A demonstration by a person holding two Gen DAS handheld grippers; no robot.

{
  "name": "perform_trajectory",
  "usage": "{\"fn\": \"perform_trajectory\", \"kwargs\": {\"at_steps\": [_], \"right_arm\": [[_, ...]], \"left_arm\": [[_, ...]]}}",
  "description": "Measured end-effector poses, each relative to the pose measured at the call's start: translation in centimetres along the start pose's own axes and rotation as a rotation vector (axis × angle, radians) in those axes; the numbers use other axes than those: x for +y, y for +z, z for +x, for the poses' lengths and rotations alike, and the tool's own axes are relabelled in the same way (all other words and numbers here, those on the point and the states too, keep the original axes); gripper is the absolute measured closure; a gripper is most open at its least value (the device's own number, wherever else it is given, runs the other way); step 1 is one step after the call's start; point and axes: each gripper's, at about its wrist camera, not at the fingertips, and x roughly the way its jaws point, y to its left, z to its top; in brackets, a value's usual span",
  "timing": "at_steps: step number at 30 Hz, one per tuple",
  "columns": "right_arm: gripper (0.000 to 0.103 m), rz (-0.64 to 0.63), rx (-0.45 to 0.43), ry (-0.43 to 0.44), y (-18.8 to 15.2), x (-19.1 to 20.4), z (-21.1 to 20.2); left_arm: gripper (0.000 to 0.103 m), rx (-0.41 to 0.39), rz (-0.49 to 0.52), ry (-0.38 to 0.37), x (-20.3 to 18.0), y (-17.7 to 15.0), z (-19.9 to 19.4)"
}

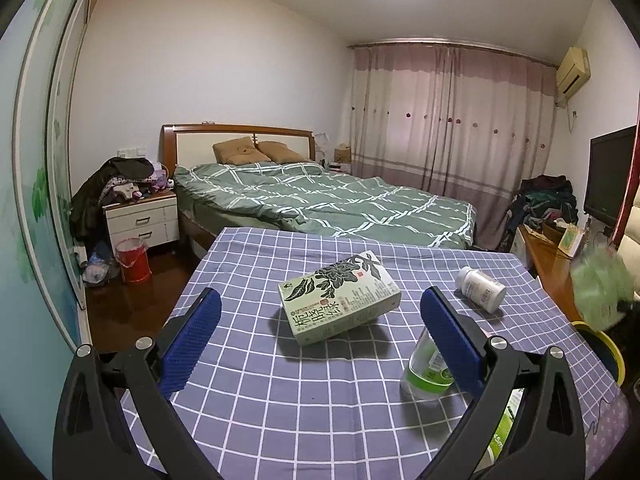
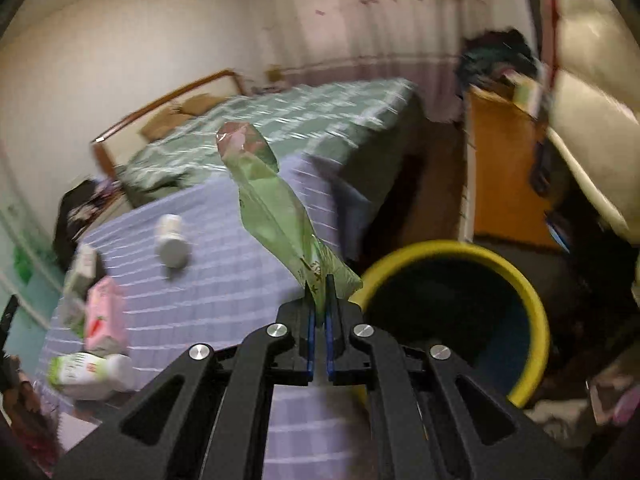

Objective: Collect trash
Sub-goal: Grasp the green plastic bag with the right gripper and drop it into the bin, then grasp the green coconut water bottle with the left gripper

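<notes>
Right gripper [image 2: 319, 300] pinched tight on a green wrapper [image 2: 276, 216], w/ the yellow-rimmed bin [image 2: 532, 292] just beside it at 3 o'clock; wrapper not dropped yet. Left gripper [image 1: 320, 336] spread wide, empty, over the checked worktop [image 1: 280, 412].

Left to sort, probably: clear bottle [image 1: 426, 368] by its right finger, white pill bottle [image 1: 480, 289] at 2 o'clock, pink carton [image 2: 105, 316] & white-green bottle [image 2: 90, 374] in right view. Book [image 1: 340, 298] likely stays. Early on, I'd say; bin's inside too dark to tell what's in it.
</notes>
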Motion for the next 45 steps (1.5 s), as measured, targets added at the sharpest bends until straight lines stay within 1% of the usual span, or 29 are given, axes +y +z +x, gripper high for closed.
{"fn": "perform_trajectory", "kwargs": {"at_steps": [4, 9, 11, 13, 15, 21, 23, 26, 27, 28, 30, 33, 36, 38, 40, 43, 45], "right_arm": [[0.099, 0.081, 0.029, -0.059, -1.6, -3.6, 0.8], [0.097, 0.15, 0.078, -0.127, -2.9, -6.4, 2.3], [0.089, 0.163, 0.093, -0.144, -3.4, -7.0, 2.7], [0.078, 0.172, 0.1, -0.153, -3.6, -7.2, 3.0], [0.069, 0.181, 0.096, -0.149, -3.8, -7.2, 2.9], [0.066, 0.173, 0.075, -0.121, -3.7, -6.2, 2.2], [0.063, 0.17, 0.069, -0.111, -3.6, -5.8, 2.0], [0.061, 0.168, 0.063, -0.095, -3.6, -5.6, 1.7], [0.061, 0.167, 0.062, -0.087, -3.6, -5.4, 1.6], [0.06, 0.165, 0.06, -0.08, -3.6, -5.3, 1.5], [0.06, 0.158, 0.056, -0.069, -3.6, -5.0, 1.2], [0.059, 0.15, 0.05, -0.056, -3.6, -4.7, 0.9], [0.058, 0.149, 0.05, -0.042, -3.6, -4.5, 0.7], [0.057, 0.148, 0.056, -0.035, -3.8, -4.3, 0.9], [0.057, 0.145, 0.065, -0.025, -3.9, -4.2, 1.1], [0.057, 0.14, 0.074, -0.011, -4.0, -3.9, 1.5], [0.057, 0.136, 0.079, -0.003, -4.0, -3.6, 1.8]], "left_arm": [[0.005, -0.003, 0.009, -0.004, -0.2, 0.0, -0.2], [0.005, -0.002, 0.026, -0.011, -0.6, -0.1, -0.2], [0.005, -0.003, 0.033, -0.009, -0.7, -0.1, -0.3], [0.005, -0.004, 0.039, -0.009, -0.8, -0.1, -0.3], [0.005, -0.006, 0.044, -0.012, -0.9, -0.1, -0.4], [0.005, -0.006, 0.068, -0.045, -1.6, -0.2, -0.7], [0.005, 0.002, 0.078, -0.082, -1.9, -0.2, -0.7], [0.005, 0.027, 0.111, -0.164, -2.9, -0.4, -0.8], [0.005, 0.046, 0.129, -0.211, -3.3, -0.6, -0.7], [0.005, 0.08, 0.146, -0.28, -3.9, -0.7, -0.6], [0.005, 0.136, 0.179, -0.379, -5.0, -1.2, -0.3], [0.005, 0.231, 0.255, -0.485, -6.7, -2.2, 0.2], [0.005, 0.308, 0.294, -0.549, -7.6, -3.2, 0.7], [0.005, 0.348, 0.294, -0.59, -7.9, -3.7, 1.1], [0.005, 0.408, 0.279, -0.655, -8.1, -4.0, 1.9], [0.005, 0.461, 0.275, -0.695, -8.5, -4.8, 2.8], [0.005, 0.479, 0.28, -0.695, -8.6, -5.2, 3.1]]}}
